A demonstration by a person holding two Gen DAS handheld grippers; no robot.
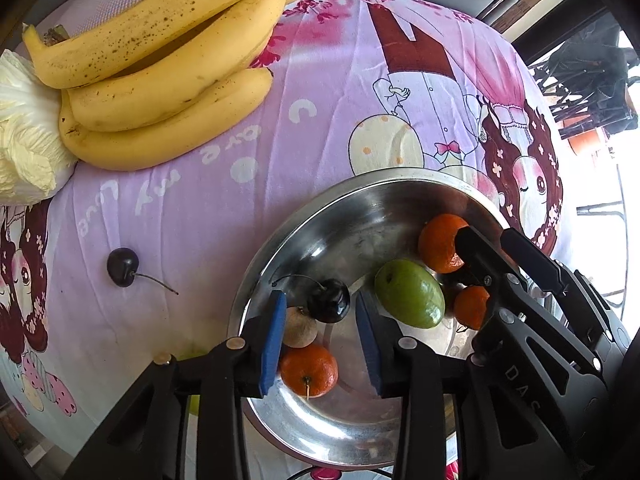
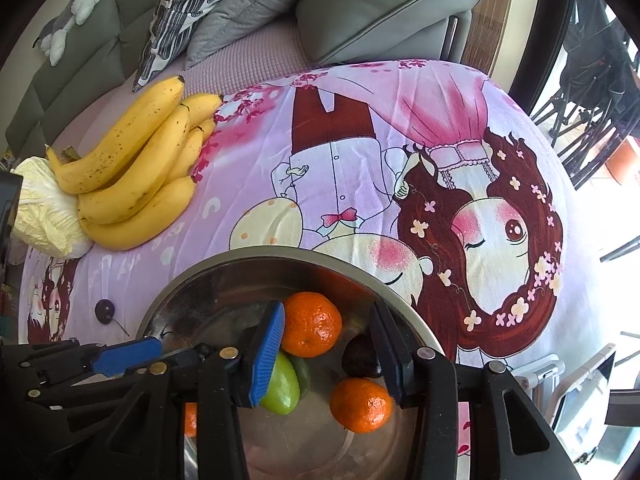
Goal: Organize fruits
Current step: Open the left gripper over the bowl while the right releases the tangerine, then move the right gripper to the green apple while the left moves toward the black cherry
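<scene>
My left hand-held gripper point(image 1: 320, 334) hangs open over the bowl point(image 1: 280, 240), a cherry point(image 1: 329, 301) lying loose between its pads. My right hand-held gripper point(image 2: 332, 354) is open too, half hiding the green fruit point(image 2: 282, 390). A dark fruit point(image 2: 358, 354) there is hard to identify. Another cherry point(image 1: 122, 267) and bananas point(image 1: 160, 80) lie on the tabletop point(image 1: 192, 208).

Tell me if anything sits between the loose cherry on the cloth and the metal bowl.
Nothing visible does. The loose cherry lies on bare cloth left of the bowl, with only its stem pointing toward the rim.
</scene>
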